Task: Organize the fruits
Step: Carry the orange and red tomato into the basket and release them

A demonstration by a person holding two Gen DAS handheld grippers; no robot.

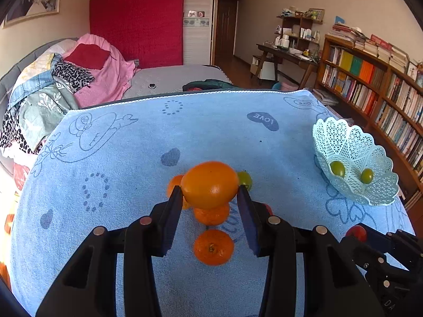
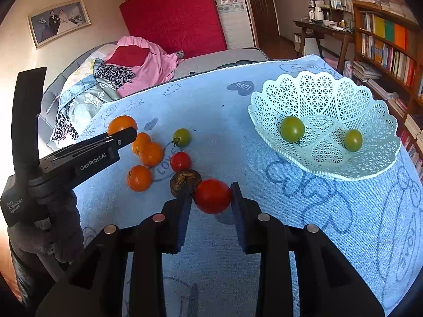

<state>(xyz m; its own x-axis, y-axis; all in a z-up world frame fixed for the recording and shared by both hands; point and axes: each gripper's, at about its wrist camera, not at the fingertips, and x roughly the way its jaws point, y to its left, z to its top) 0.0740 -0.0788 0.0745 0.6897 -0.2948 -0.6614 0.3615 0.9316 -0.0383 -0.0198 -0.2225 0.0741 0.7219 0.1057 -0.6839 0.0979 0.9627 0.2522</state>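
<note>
My left gripper (image 1: 210, 194) is shut on a smooth orange fruit (image 1: 210, 185), held above the blue towel (image 1: 211, 132). Under it lie three tangerines (image 1: 213, 247) and a green tomato (image 1: 244, 179). In the right wrist view my right gripper (image 2: 211, 194) is shut on a red tomato (image 2: 212, 195), lifted just off the towel. Beside it lie a dark wrinkled fruit (image 2: 185, 182), a smaller red tomato (image 2: 180, 161) and a green tomato (image 2: 182, 137). The pale lattice basket (image 2: 317, 79) stands to the right and holds two green tomatoes (image 2: 292, 129).
The towel covers a table; its far edge (image 1: 211, 93) borders a bed piled with clothes (image 1: 87, 74). A bookshelf (image 1: 370, 84) runs along the right, close behind the basket. A gloved hand (image 2: 53, 224) holds the left gripper at the left.
</note>
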